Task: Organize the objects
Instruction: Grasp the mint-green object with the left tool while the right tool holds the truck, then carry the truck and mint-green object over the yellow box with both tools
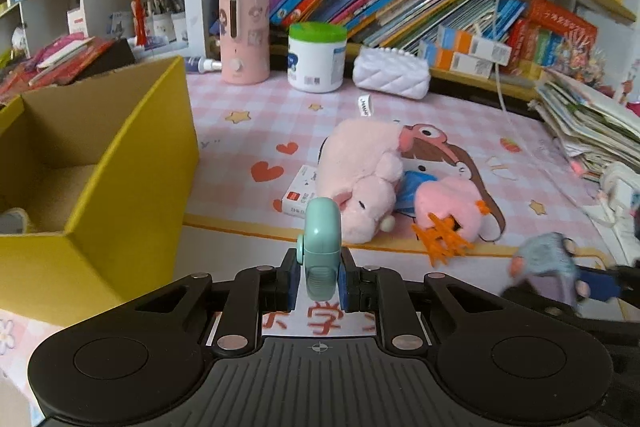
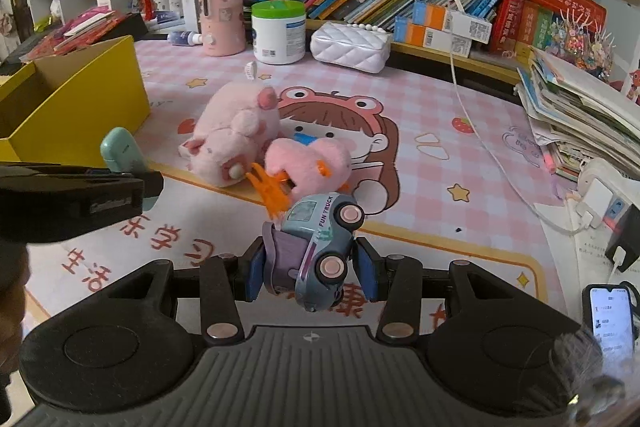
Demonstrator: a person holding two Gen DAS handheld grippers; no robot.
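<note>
Jaws clamped on "FUN TRUCK" toy car (image 2: 320,247)

Mint-green gadget (image 1: 322,247); grey-blue toy truck (image 2: 320,251) with purple panel, pink wheel hubs; pink plush pig (image 2: 234,135); yellow box (image 1: 120,163); bench mat (image 2: 440,131) pink-white checked, stars, hearts.

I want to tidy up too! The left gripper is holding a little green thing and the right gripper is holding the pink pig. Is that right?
Not quite. The right gripper holds a toy truck, not the pink pig, which lies on the mat, as the right wrist view shows. The left gripper does hold the little green thing.
</note>
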